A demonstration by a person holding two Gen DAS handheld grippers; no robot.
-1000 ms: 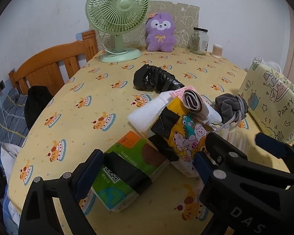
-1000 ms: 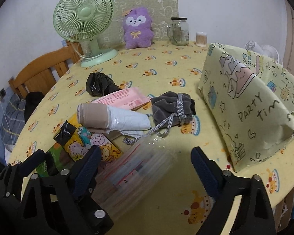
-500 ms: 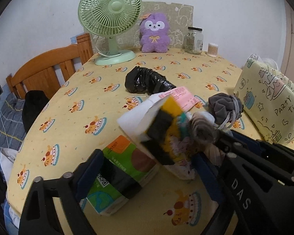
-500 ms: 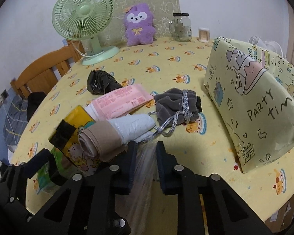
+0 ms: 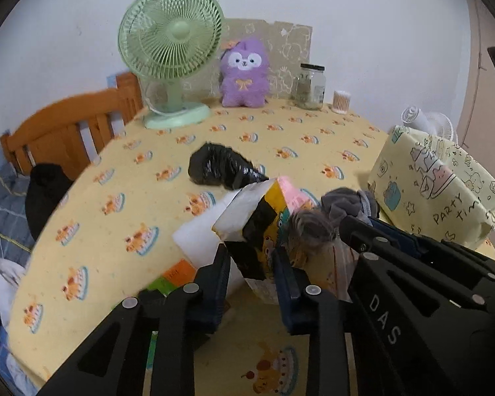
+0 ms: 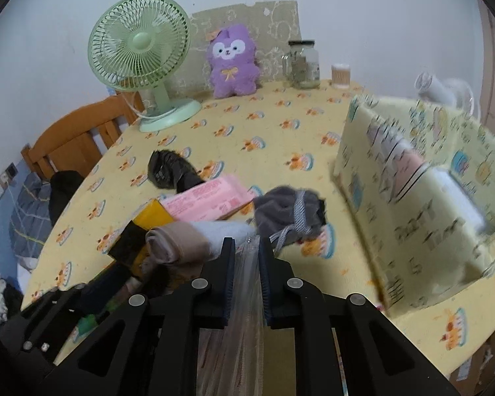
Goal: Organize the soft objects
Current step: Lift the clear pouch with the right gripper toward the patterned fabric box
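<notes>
The party-print storage bin [image 6: 422,204] is standing open-topped as the landmark. Just left of it, the cartoon-print packet [image 5: 264,231] is tilting up off the pile, the left gripper [image 5: 252,257] having just closed narrow onto it. The right gripper [image 6: 246,250] is pinching a clear plastic bag [image 6: 244,283]. It looks like the lifting step; next, carrying both over the bin's rim and releasing.
</notes>
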